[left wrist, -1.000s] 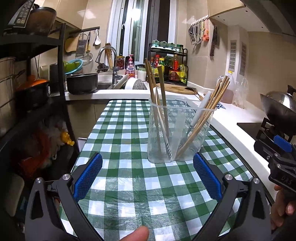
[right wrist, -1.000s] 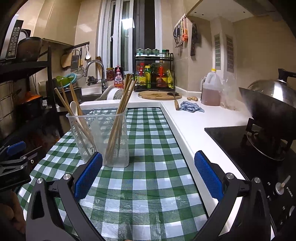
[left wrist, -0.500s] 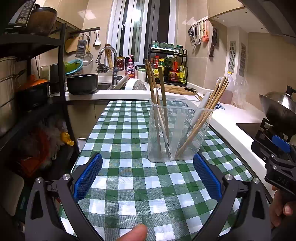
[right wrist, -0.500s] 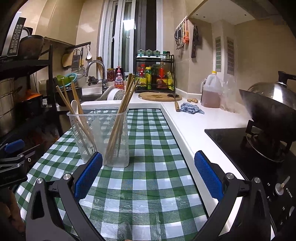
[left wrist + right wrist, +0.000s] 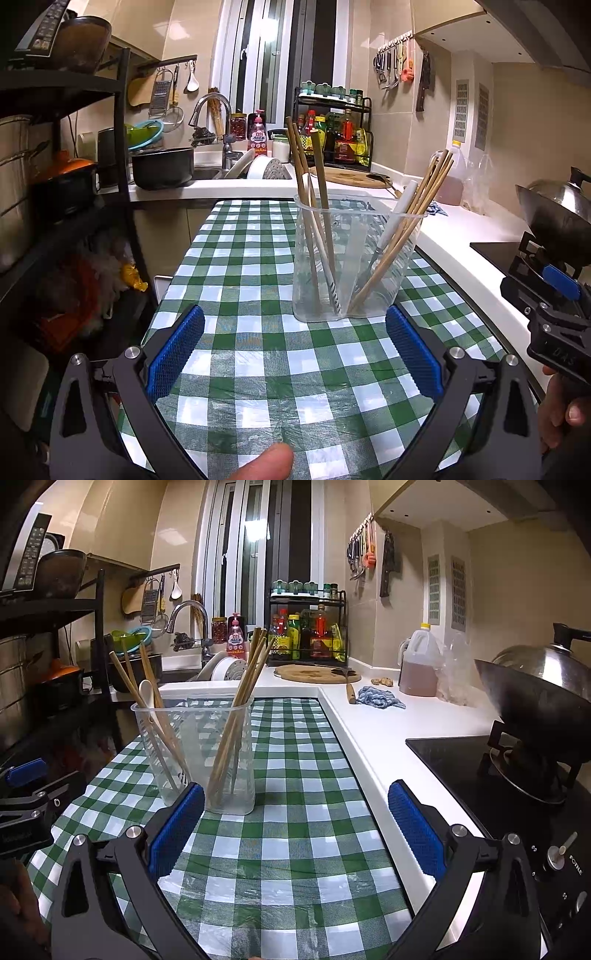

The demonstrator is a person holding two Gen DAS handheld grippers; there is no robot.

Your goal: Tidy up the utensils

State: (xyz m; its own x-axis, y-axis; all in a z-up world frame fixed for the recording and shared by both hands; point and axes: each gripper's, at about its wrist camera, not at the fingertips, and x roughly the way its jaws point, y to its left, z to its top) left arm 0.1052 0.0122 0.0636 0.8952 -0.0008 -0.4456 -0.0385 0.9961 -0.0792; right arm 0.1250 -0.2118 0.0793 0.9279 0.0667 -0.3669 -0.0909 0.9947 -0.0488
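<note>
Little has changed: both grippers, left (image 5: pixel 293 354) and right (image 5: pixel 295 827), stay empty, jaws wide; clear plastic holder (image 5: pixel 354 258) already holds the wooden chopsticks (image 5: pixel 321 199).

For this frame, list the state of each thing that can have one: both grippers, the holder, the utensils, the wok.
Left gripper: open, empty, behind the holder.
Right gripper: open, empty, holder by its left finger.
Clear holder: upright on the checked cloth.
Chopsticks: standing tilted in the holder, in two bunches.
White spoon: in the holder, leaning with the left bunch.
Wok: on the stove, lid on.
</note>
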